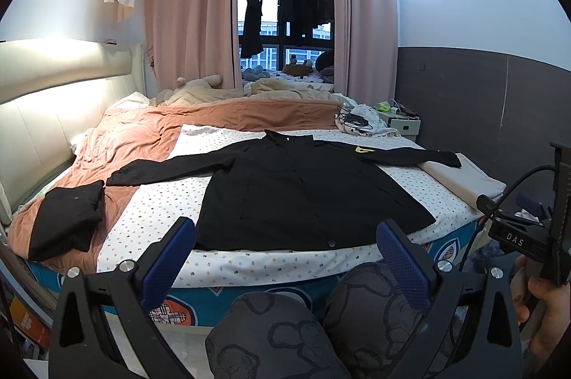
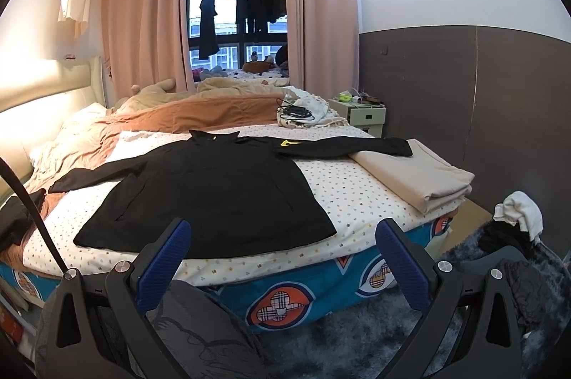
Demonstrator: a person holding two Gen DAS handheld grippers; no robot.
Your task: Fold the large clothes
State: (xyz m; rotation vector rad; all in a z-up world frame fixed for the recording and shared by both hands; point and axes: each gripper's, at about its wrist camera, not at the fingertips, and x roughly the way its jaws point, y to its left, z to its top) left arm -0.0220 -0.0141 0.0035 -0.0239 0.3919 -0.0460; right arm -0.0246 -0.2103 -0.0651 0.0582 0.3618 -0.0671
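Observation:
A large black long-sleeved jacket [image 1: 303,193] lies spread flat on the bed's dotted white sheet [image 1: 160,207], sleeves stretched out left and right, a yellow patch on the right sleeve. It also shows in the right wrist view [image 2: 214,193]. My left gripper [image 1: 285,236] is open and empty, held back from the bed's near edge above the jacket's hem. My right gripper [image 2: 282,236] is open and empty, also short of the bed edge, by the hem's right corner.
A folded black garment [image 1: 67,218] lies on the pink quilt [image 1: 142,143] at left. Folded beige cloth [image 2: 414,172] sits at the bed's right edge under the sleeve cuff. Cables and cloth [image 2: 303,111] lie at the far side. A nightstand [image 2: 360,115] and clothes pile [image 2: 514,222] stand right.

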